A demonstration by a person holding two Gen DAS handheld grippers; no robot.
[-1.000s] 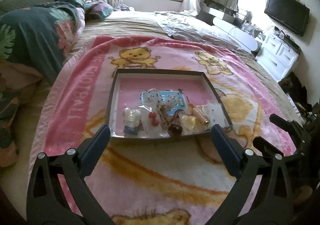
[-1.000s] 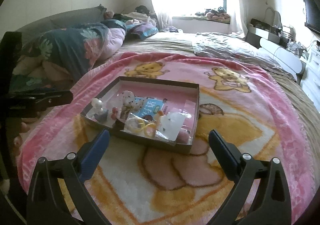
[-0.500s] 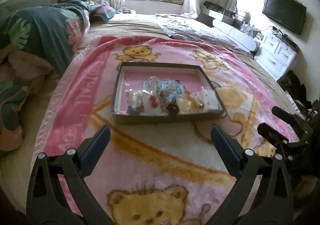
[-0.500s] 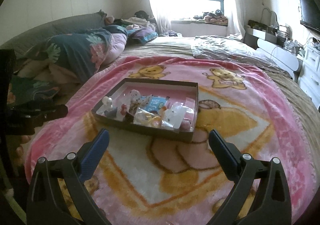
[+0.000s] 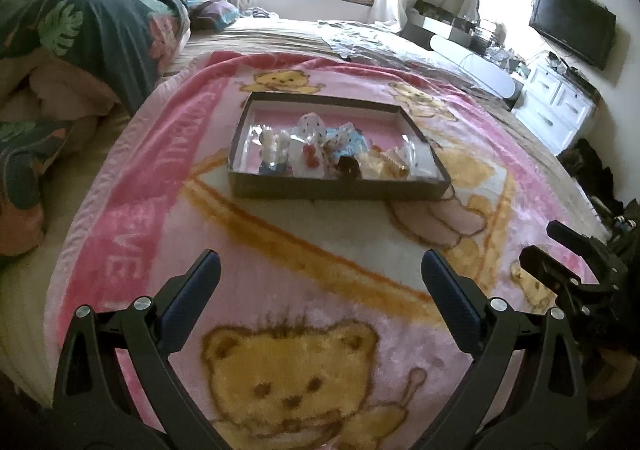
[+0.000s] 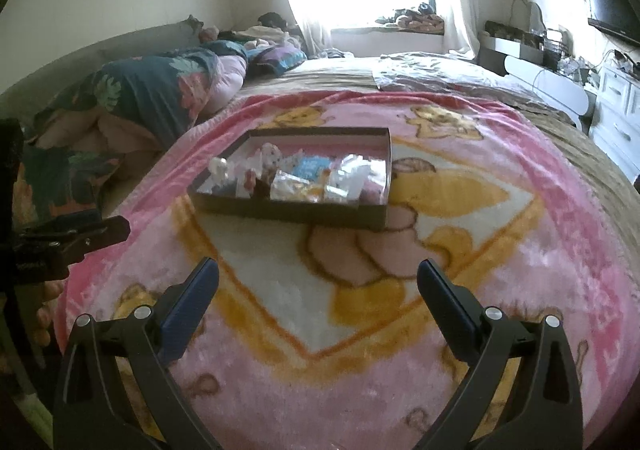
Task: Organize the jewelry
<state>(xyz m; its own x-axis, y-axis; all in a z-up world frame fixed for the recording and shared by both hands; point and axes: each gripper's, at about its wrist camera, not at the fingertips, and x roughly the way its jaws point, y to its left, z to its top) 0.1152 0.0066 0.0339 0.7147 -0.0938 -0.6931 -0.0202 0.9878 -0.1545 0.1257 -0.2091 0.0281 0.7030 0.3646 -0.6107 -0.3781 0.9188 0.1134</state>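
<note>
The left tongs (image 5: 320, 278) stand spread wide, their two black arms with dark blue pads (image 5: 192, 302) far apart, holding nothing and touching nothing; they hang above the fluffy pink blanket printed with yellow bears (image 5: 280, 258) that covers the bed. The right tongs (image 6: 318, 278) are equally wide, empty, and clear of the blanket (image 6: 500, 218) below them. Well ahead of both tongs, out of reach of the tips, a shallow rectangular dark-brown cardboard tray with a pink floor (image 5: 340, 192) lies flat on the blanket. From the left tongs it sits straight ahead; from the right tongs it sits ahead and slightly to the left (image 6: 288, 212). Inside it, crowded toward the near wall, lies a heap of small jewelry pieces in clear plastic packets (image 5: 340, 154), among them a white figure, something red, a blue-and-white card and a golden piece; single items are too small to name with certainty. In the right wrist view the packets (image 6: 296, 178) glint with light. The right tongs also show at the right edge of the left wrist view, beside the left tongs. Beyond the tray to the left lies a rumpled dark teal quilt with leaf and flower print (image 5: 104, 30).
</note>
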